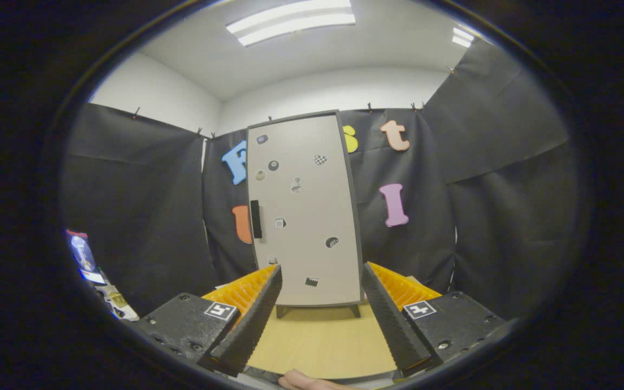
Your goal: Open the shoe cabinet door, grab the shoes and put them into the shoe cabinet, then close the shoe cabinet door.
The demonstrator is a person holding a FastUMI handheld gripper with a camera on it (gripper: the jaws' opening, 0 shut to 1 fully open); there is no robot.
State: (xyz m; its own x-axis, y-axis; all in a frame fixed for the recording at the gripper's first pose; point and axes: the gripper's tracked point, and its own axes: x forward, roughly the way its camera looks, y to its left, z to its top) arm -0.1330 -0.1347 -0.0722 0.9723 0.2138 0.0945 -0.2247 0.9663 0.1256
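Cabinet first: the tall pale grey shoe cabinet with a dark frame (306, 216) stands at my twelve o'clock, beyond the fingertips, on short dark feet, its door closed flat. A black vertical handle (256, 219) sits at the door's nine o'clock edge, about mid-height. Small stickers (320, 160) dot the door face; I see a checkered one, a round dark one and a few square ones, but any writing on them is too small for me to read.

My gripper (322, 273) has its fingers spread wide, nothing between them, tips apart at roughly eleven and one o'clock with the cabinet's lower part showing in the gap. Each finger block carries a square black-and-white marker tag (220, 311); its pattern is no readable word.

Below the cabinet runs a light wooden tabletop (323, 341). At six o'clock, part of a hand (304, 382) shows. At eight o'clock, some small packaged items (87, 260) lie blurred; I cannot read their labels.
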